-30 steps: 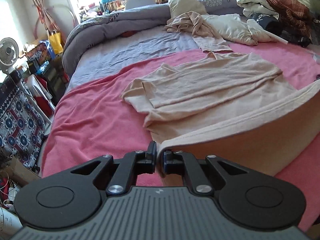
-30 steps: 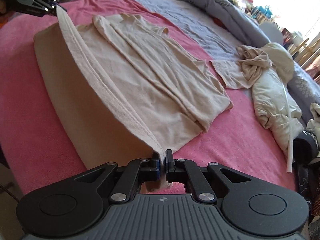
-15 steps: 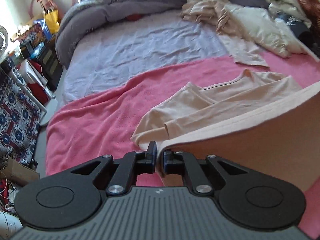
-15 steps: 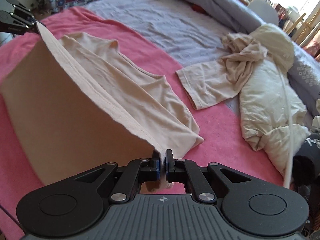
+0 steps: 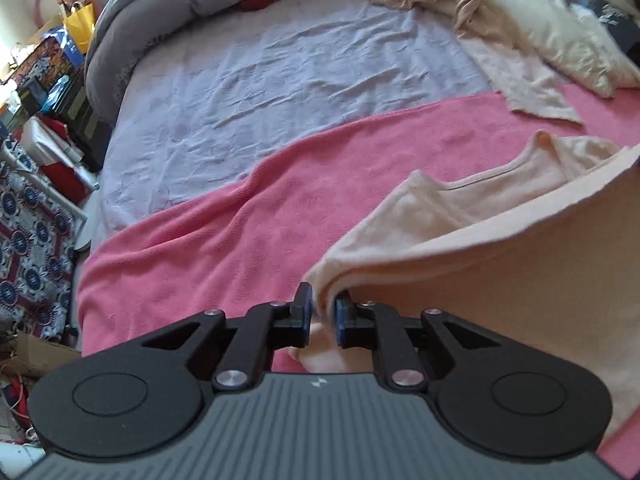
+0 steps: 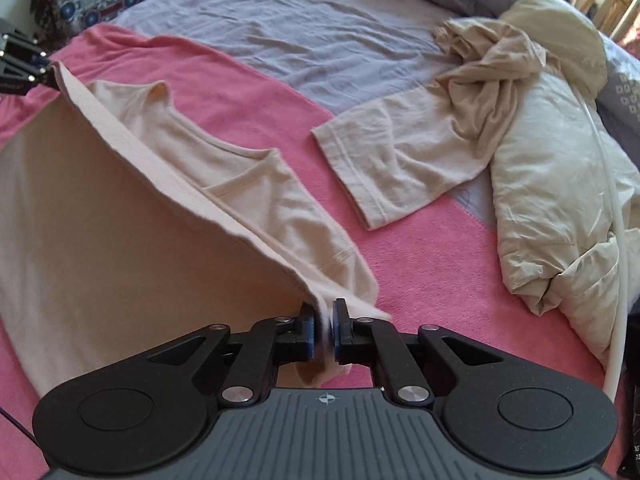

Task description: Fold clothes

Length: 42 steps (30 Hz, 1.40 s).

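Now both grippers (image 5: 321, 316) (image 6: 324, 330) pinch the beige shirt (image 6: 120, 216).

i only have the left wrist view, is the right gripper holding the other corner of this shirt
Observer: yes, the right gripper pinches the beige shirt at its hem corner.
Operator: what's past the far end
Observer: a second beige garment lies flat on the pink blanket, apart from the shirt.
Operator: anything further right
Observer: a cream puffer jacket with a thin white tube lying along it.
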Motion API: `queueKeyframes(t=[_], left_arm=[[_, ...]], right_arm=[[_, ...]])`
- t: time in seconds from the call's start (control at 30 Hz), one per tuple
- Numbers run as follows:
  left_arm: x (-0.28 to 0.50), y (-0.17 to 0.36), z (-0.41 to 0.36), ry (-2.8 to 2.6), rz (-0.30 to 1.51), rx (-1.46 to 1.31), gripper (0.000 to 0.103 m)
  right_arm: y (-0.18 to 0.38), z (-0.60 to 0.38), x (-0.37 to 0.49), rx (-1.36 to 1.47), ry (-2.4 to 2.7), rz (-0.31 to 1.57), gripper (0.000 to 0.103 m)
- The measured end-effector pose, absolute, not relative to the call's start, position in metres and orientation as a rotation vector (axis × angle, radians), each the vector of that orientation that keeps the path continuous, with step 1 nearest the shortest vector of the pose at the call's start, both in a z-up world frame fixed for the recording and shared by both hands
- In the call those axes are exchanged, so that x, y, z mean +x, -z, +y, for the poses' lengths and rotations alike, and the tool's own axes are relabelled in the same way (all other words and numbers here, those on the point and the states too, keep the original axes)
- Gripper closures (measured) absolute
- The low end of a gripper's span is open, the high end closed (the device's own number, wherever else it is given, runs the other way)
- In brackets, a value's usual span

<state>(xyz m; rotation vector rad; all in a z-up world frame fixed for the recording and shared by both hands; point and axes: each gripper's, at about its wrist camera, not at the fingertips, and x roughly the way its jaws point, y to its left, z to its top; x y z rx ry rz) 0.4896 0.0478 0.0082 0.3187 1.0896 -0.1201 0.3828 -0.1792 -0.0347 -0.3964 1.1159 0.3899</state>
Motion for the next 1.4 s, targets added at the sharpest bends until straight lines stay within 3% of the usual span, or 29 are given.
queueKeyframes(t=[0.2,0.6,0.7,0.77,1.0,1.07,1.13,1.27,1.4], left_arm=[[0.508,0.015,0.06,0.039,1.13,0.289,0.087],[0.486,-0.007,0.047,0.073,0.993,0.37,0.087],[0.471,-0.007,0.018,0.352,1.007,0.287,0.083],[0.46,-0.006,-0.002,0.537,1.008,0.229,0.072],[0.498,0.028,-0.022,0.484,1.037,0.091,0.074],[0.515,0.028,-0.011,0.397,1.032,0.043,0.08],[0.528,0.029,0.001,0.336,1.027,0.009,0.084],[0.535,0.018,0.02,0.14,0.995,0.045,0.084],[0.506,-0.008,0.028,0.179,0.923,0.076,0.082]], right_arm=[[0.049,-0.174,0.403,-0.416,-0.337,1.084,0.072],[0.03,-0.187,0.398,-0.433,-0.204,0.93,0.071],[0.021,-0.161,0.376,-0.345,-0.453,0.939,0.071],[0.025,-0.135,0.367,-0.287,-0.613,0.96,0.072],[0.072,-0.062,0.397,-0.233,-0.65,0.972,0.073],[0.076,-0.062,0.416,-0.191,-0.581,0.942,0.08],[0.078,-0.062,0.43,-0.178,-0.491,0.923,0.079],[0.068,-0.078,0.437,-0.124,-0.354,0.903,0.078],[0.049,-0.097,0.403,-0.101,-0.383,0.863,0.071]])
